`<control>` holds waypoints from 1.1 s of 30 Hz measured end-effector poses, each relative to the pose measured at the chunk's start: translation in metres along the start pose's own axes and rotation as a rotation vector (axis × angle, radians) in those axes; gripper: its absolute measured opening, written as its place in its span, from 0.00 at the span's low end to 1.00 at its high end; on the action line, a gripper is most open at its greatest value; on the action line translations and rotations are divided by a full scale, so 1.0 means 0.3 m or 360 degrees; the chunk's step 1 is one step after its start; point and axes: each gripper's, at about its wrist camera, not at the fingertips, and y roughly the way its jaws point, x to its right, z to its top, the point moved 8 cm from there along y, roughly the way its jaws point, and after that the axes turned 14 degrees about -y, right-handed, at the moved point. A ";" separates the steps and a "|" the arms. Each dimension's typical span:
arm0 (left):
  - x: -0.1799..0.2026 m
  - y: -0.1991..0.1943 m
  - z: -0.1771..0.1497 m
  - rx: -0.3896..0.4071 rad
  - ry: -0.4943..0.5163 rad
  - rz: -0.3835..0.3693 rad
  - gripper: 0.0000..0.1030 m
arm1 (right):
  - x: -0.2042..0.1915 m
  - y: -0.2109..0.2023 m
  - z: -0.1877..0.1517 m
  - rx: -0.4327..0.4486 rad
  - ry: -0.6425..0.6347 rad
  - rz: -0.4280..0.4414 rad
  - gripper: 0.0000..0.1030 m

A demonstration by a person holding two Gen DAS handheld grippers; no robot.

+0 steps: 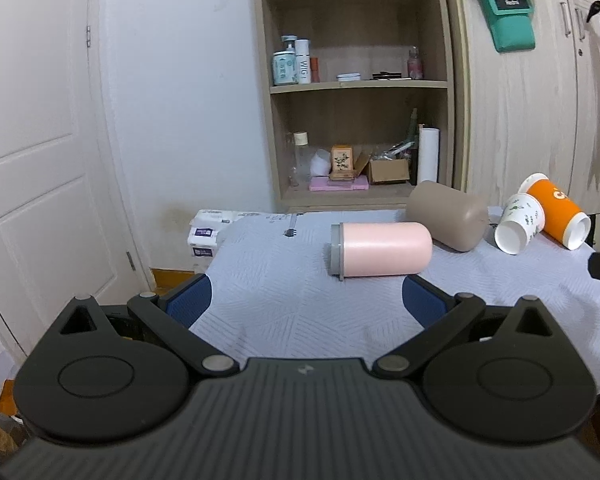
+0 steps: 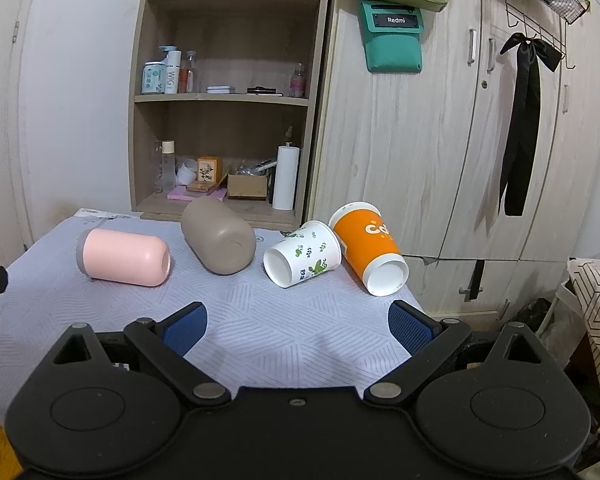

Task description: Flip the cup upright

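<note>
Four cups lie tipped on the bench (image 2: pixel 260 332): pink cup (image 1: pixel 380 249), brown, floral, orange. Both grippers, left (image 1: pixel 306 302) and right (image 2: pixel 298 326), are held wide open, empty. The pink cup, centre frame, is best gripped across its body, then rotated base-down.

Your left wrist camera sits low over the near left edge of the table (image 1: pixel 284 312), looking forward toward the shelf unit (image 1: pixel 358 84), with the pink cup (image 1: pixel 380 250) close ahead. Your right wrist camera looks from the near right side, facing the wardrobe (image 2: pixel 440 140). Both views share the shelf unit (image 2: pixel 228 100), the table (image 2: pixel 292 328) and the pink cup (image 2: pixel 126 258).
</note>
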 end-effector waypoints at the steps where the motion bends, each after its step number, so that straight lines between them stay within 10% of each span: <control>1: 0.002 0.000 0.001 -0.0004 0.0000 -0.0003 1.00 | -0.002 -0.001 0.000 0.0001 -0.0005 0.0000 0.96; 23: 0.008 0.032 -0.016 -0.0099 -0.0015 -0.0022 1.00 | -0.003 0.029 -0.014 -0.0032 -0.0002 0.0028 0.96; 33: 0.010 0.072 -0.005 -0.0252 -0.0118 -0.0043 1.00 | -0.027 0.053 0.007 0.0098 0.0075 0.0330 0.96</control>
